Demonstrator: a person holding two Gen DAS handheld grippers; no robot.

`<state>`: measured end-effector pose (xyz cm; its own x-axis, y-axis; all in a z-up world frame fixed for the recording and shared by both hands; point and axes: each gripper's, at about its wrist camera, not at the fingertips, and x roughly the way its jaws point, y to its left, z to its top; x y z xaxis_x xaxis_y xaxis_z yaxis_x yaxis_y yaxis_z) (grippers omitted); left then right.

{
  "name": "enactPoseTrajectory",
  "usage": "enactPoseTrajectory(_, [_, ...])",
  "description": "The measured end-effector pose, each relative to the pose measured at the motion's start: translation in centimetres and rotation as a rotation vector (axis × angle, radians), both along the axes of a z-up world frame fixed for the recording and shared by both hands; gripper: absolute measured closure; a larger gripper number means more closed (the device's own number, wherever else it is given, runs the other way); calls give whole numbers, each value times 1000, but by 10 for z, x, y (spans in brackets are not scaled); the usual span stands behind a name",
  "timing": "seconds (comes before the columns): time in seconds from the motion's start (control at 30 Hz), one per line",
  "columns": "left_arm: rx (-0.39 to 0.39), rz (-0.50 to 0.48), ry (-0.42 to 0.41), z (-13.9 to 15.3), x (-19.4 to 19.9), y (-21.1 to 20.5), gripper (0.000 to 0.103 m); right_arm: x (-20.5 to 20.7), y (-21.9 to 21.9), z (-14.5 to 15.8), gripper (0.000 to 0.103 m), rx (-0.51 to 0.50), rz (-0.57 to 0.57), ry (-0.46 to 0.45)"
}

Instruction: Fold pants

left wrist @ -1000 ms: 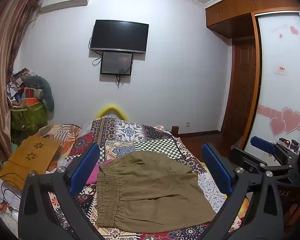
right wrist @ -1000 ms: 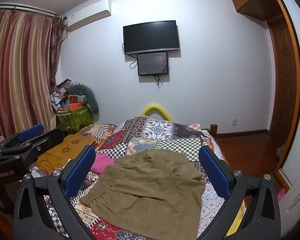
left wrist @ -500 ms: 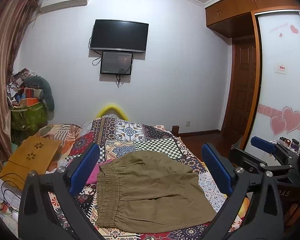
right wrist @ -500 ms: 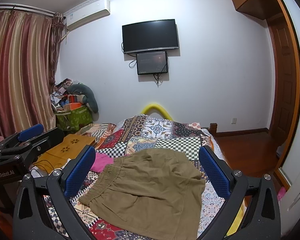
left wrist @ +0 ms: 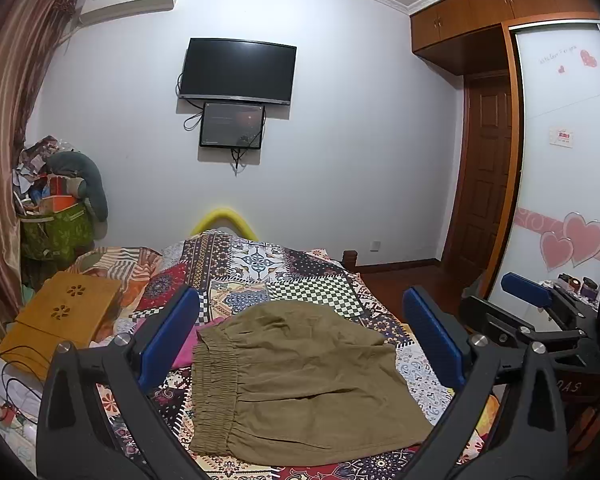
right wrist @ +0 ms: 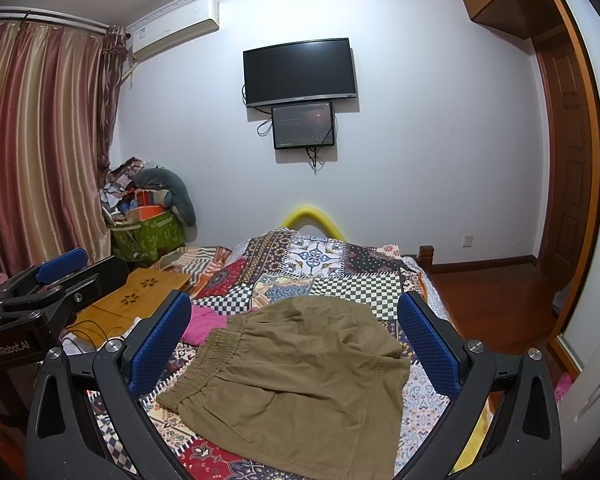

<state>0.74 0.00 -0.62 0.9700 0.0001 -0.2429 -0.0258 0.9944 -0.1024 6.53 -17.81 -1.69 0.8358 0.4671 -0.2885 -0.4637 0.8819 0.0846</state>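
Observation:
Olive-brown pants point(left wrist: 300, 380) lie folded flat on the patchwork bedspread point(left wrist: 276, 268), elastic waistband to the left. The same pants point(right wrist: 300, 384) fill the middle of the right wrist view. My left gripper point(left wrist: 300, 336) hangs above the near part of the bed, open, its blue pads wide apart with nothing between them. My right gripper point(right wrist: 296, 336) is also open and empty, held above the pants. Each gripper shows in the other's view: the right one point(left wrist: 540, 312) at the right edge, the left one point(right wrist: 52, 276) at the left edge.
A pink cloth point(right wrist: 202, 322) lies just left of the waistband. A wooden lap desk point(left wrist: 60, 316) with cables sits on the bed's left side. A green bag of clutter point(right wrist: 148, 232), curtains, a wall TV point(left wrist: 238, 70) and a wardrobe point(left wrist: 560, 160) surround the bed.

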Motion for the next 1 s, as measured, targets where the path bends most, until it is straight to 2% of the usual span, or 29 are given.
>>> enactPoseTrajectory(1.0, [3,-2,8,-5,3,0,0,3,-2,-2,0,-1,-5,5])
